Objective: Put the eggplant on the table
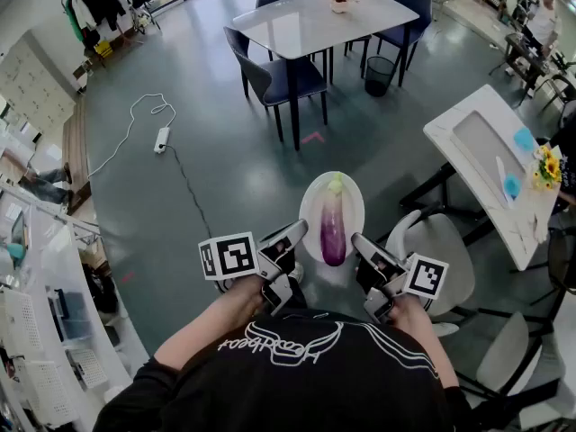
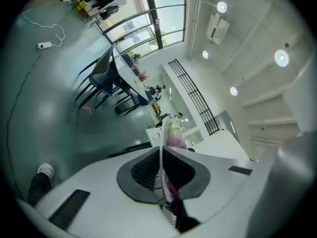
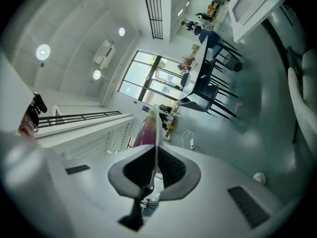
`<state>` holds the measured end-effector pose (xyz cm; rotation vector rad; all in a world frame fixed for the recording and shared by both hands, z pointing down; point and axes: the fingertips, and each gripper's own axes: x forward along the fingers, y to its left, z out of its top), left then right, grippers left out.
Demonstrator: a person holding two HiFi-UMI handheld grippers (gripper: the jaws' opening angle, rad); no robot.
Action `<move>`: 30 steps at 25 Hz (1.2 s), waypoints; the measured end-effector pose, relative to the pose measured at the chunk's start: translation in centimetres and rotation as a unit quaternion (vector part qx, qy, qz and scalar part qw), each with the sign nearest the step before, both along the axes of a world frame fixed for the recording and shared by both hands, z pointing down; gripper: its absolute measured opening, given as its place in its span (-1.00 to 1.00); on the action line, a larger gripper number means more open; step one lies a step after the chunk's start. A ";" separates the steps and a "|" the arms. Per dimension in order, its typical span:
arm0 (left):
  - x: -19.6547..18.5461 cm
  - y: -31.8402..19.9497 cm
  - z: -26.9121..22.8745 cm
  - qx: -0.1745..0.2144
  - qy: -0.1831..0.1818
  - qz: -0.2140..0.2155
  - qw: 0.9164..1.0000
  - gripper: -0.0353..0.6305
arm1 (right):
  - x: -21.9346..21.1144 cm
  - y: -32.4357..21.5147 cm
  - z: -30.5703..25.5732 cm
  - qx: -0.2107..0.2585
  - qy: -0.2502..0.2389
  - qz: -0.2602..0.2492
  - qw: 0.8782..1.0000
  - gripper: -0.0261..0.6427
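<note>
A purple eggplant (image 1: pixel 333 228) with a green stem lies on a white plate (image 1: pixel 310 207) carried in the air in front of me. My left gripper (image 1: pixel 295 238) is shut on the plate's left rim and my right gripper (image 1: pixel 358 244) is shut on its right rim. In the left gripper view the plate (image 2: pixel 162 148) stands edge-on between the jaws, with the eggplant (image 2: pixel 175 138) behind it. The right gripper view shows the plate (image 3: pixel 156 133) the same way, beside the eggplant (image 3: pixel 144 132). A white table (image 1: pixel 315 18) stands ahead across the floor.
Dark blue chairs (image 1: pixel 274 75) surround the far table, with a black bin (image 1: pixel 380 75) beside it. A second white table (image 1: pixel 490 165) with flowers stands at right, white chairs (image 1: pixel 441 264) near my right side. A cable and power strip (image 1: pixel 162 139) lie on the floor at left.
</note>
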<state>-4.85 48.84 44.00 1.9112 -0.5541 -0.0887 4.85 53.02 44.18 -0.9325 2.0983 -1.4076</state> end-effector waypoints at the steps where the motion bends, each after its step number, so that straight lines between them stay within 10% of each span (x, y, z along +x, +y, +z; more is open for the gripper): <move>1: 0.0 0.1 0.0 0.001 0.000 -0.001 1.000 -0.82 | 0.0 0.1 -0.1 0.002 0.001 0.001 1.000 -0.87; 30: 1.2 1.9 -1.3 0.009 0.012 -0.035 0.999 -0.82 | 1.5 1.4 -2.3 0.040 -0.028 -0.027 0.998 -0.87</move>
